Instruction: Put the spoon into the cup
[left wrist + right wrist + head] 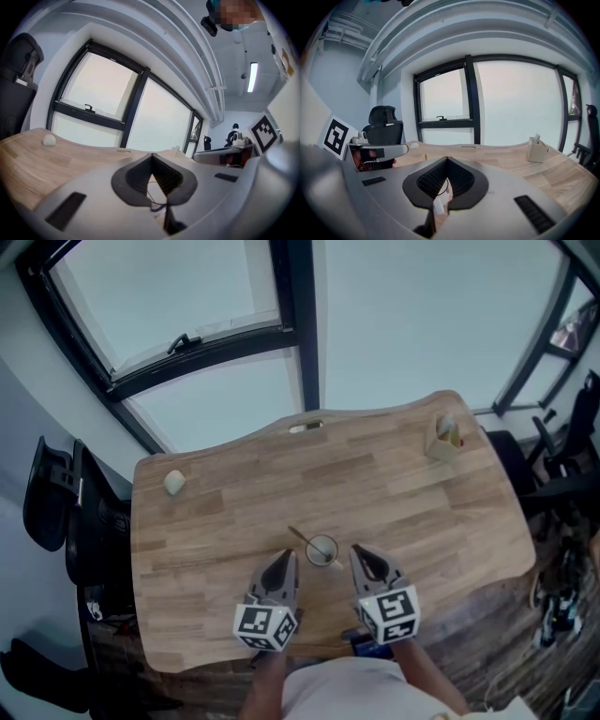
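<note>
A small pale cup (322, 549) stands on the wooden table (234, 521) near its front edge. A thin wooden spoon (300, 536) leans out of the cup, its handle pointing up and to the left. My left gripper (285, 557) sits just left of the cup and my right gripper (359, 552) just right of it, both a little apart from it. Both are shut with nothing between their jaws. In the left gripper view (151, 155) and the right gripper view (446, 159) the jaw tips meet. A bit of white cup (439, 205) shows below the right jaws.
A small pale lump (174, 483) lies at the table's far left. A tan holder (443, 440) with items stands at the far right corner. Black chairs (56, 493) stand left of the table, and more chairs (562, 465) to its right. Large windows lie beyond.
</note>
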